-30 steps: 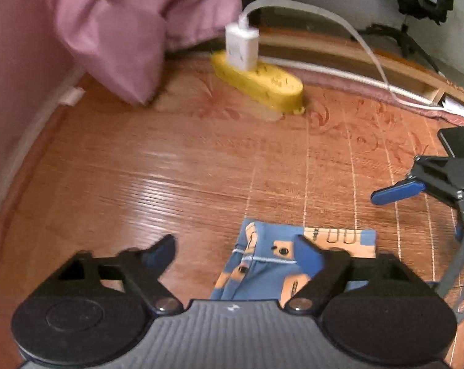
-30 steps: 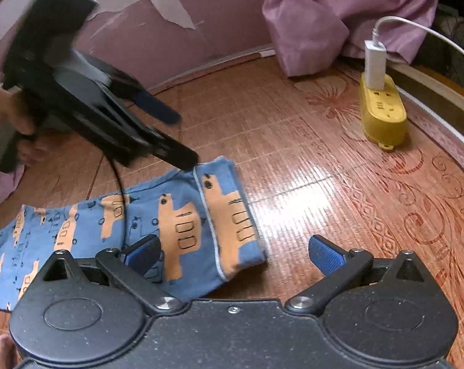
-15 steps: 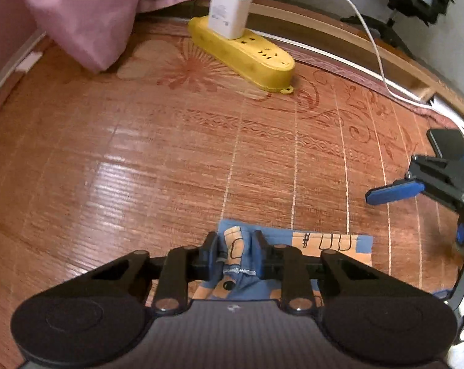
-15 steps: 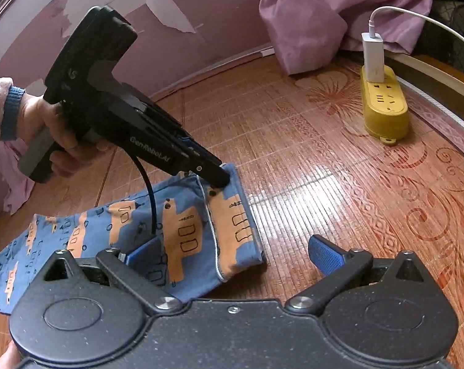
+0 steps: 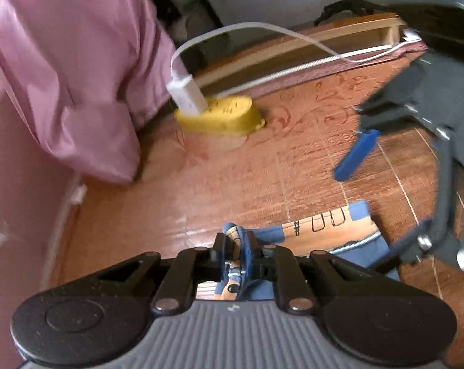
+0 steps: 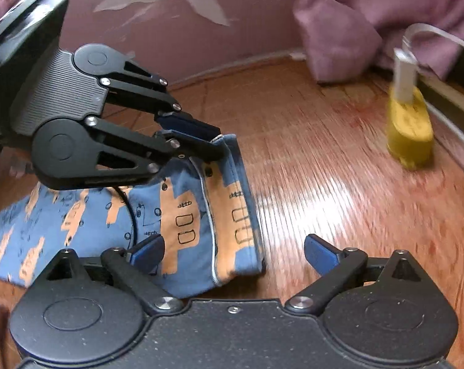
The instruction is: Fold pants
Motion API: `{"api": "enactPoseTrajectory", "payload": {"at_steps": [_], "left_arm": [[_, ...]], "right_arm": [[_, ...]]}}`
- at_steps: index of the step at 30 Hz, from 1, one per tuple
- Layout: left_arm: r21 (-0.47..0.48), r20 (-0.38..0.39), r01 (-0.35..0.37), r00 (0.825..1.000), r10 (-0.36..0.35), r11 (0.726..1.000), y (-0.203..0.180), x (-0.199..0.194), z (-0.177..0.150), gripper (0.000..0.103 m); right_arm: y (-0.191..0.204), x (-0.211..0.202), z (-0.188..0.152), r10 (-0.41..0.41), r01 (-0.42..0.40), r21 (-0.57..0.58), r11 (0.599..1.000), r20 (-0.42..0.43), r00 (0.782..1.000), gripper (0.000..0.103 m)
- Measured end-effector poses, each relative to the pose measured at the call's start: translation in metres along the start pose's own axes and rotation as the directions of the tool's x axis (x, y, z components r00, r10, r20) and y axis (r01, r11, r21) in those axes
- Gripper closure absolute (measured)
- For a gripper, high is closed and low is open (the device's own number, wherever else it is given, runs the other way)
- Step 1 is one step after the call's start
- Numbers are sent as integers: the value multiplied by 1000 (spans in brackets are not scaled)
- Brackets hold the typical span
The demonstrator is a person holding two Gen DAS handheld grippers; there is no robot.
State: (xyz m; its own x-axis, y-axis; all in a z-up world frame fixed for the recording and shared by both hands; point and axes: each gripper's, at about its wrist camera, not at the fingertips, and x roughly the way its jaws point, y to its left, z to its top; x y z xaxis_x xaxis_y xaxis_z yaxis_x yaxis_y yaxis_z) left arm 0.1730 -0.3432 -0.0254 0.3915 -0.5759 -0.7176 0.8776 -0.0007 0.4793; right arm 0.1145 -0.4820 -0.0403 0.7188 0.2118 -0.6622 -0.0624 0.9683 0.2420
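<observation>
Fabric now sits pinched in the left gripper [image 5: 235, 247], spread wide a second ago; the right gripper [image 6: 233, 247] (still spread) straddles the blue patterned pants [image 6: 201, 215] on the bamboo mat [image 6: 324, 153], corner lifted, so folding can begin.

Pants [image 6: 182, 215] on mat [image 6: 324, 184], between tools

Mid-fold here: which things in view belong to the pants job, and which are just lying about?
Part of the job:
- blue patterned pants
- left tool, shut on the pants' corner
- right tool, open over the near edge

Just lying about:
- yellow power strip
- white charger
- pink cloth
</observation>
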Motion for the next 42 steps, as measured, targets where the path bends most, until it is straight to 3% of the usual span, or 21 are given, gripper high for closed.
{"api": "enactPoseTrajectory", "payload": {"at_steps": [3,7,13,18,21,23,25,27,29,32,35,36,37,39,40,42], "left_arm": [[89,74,-56,996,49,994,-16,-20,-6,91],[116,113,-64,992,51,991,-25,-41,-9,91],[163,153,-93,986,68,982,-37,-53,-14,91],[162,166,-106,983,78,981,-37,-54,-16,91],[111,142,-96,987,79,989,-32,-46,-17,91],[44,112,-90,990,85,995,-24,-38,-19,91],[-91,64,-43,997,49,995,-9,-31,-20,85],[-245,40,8,999,1,970,8,-28,-24,81],[-448,30,20,1000,-7,894,27,-32,-32,55],[-663,37,26,999,-3,748,46,-47,-51,50],[-825,63,84,996,-56,559,53,-60,-76,45],[-874,93,119,993,-78,471,52,-64,-88,43],[-911,121,141,990,-76,387,51,-68,-101,41],[-951,165,171,985,-45,258,46,-73,-117,40],[-959,195,196,980,-25,204,41,-75,-125,40],[-958,254,253,967,-5,132,34,-79,-135,39]], "right_arm": [[-4,0,5,52,-50,-102,994,21,998,10],[-14,8,9,97,-92,-171,981,20,995,15],[-40,14,17,229,-227,-62,972,32,973,37],[-45,23,16,289,-289,7,957,-19,957,70],[-47,22,15,289,-289,25,957,-13,957,87],[-48,21,16,300,-299,59,952,-6,954,89],[-49,19,16,298,-297,78,952,-1,954,90],[-49,19,15,289,-287,98,953,-5,957,91],[-48,18,14,278,-275,119,954,-9,961,92],[-47,16,12,255,-251,136,958,-9,967,92],[-45,12,9,236,-232,163,959,-7,972,92],[-43,12,8,224,-220,168,961,-8,975,92],[-40,11,8,209,-204,172,964,-10,978,92],[-30,9,11,168,-165,162,973,-3,986,92],[-24,6,13,142,-141,149,979,1,990,92],[-7,1,15,93,-93,114,989,8,996,92]]}}
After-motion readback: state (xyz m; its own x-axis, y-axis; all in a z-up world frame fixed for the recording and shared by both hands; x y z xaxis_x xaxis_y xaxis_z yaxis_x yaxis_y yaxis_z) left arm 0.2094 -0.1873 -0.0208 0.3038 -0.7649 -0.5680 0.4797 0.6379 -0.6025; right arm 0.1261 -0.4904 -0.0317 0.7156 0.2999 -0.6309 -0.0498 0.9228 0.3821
